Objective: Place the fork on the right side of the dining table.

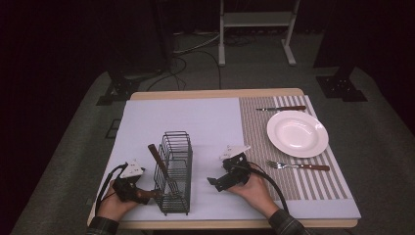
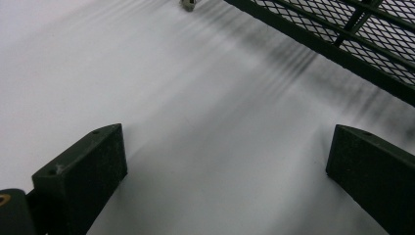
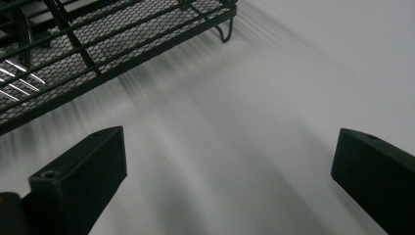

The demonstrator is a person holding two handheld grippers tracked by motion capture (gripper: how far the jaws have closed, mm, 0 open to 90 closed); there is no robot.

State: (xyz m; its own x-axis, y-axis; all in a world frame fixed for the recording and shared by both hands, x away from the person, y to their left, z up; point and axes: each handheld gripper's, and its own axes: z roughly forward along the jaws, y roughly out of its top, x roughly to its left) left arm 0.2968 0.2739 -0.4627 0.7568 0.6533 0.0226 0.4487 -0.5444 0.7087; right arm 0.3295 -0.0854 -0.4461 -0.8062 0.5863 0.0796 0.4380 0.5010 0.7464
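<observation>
A black wire basket stands on the white mat, left of centre. A wooden-handled utensil leans inside it, handle up and to the left. My left gripper rests low at the basket's near left corner, open, with bare mat between its jaws; the basket's mesh lies just beyond. My right gripper sits to the right of the basket, also open over bare mat, facing the basket. Shiny metal cutlery ends show through the mesh.
A striped placemat on the right carries a white plate. A knife lies beyond the plate and a fork lies in front of it. The table's front edge is close to both hands.
</observation>
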